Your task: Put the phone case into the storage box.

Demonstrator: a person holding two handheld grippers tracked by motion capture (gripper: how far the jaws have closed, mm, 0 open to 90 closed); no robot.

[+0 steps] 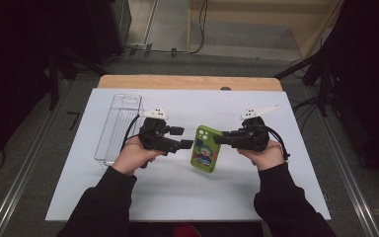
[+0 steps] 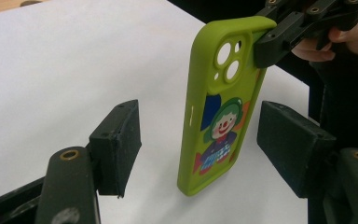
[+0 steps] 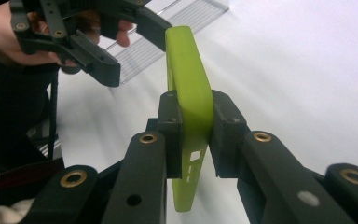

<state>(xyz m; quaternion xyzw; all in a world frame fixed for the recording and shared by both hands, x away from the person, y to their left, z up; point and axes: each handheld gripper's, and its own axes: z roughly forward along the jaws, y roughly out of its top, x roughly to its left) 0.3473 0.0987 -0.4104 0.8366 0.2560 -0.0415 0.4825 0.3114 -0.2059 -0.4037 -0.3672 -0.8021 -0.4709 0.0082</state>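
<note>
Lime-green silicone phone case (image 1: 205, 149) with a cartoon clown printed on its back hangs above the middle of the white table sheet (image 1: 177, 197), standing on edge between the 2 hand-held tools. The right gripper (image 1: 220, 138) has its 2 black jaws clamped on the case's camera end; the right gripper view looks straight down the thin green edge (image 3: 189, 93) pinched between both pads. The left gripper (image 1: 183, 138) has its jaws spread apart on either side of the case's other end, and the left gripper view shows clear gaps between each pad and the case (image 2: 220, 116), so it does not touch it.

That left gripper view gives the printed back: 3 camera cut-outs near the top, the clown with a green hat and red nose below. The high view adds the long clear plastic tray (image 1: 118, 126) lying along the sheet's left side, well apart from the case, and both black sleeves (image 1: 103, 207) coming in from the bottom.

The white sheet covers a wooden tabletop (image 1: 187, 82), whose far edge shows bare. Grey floor, cables and dark stands surround the table.
</note>
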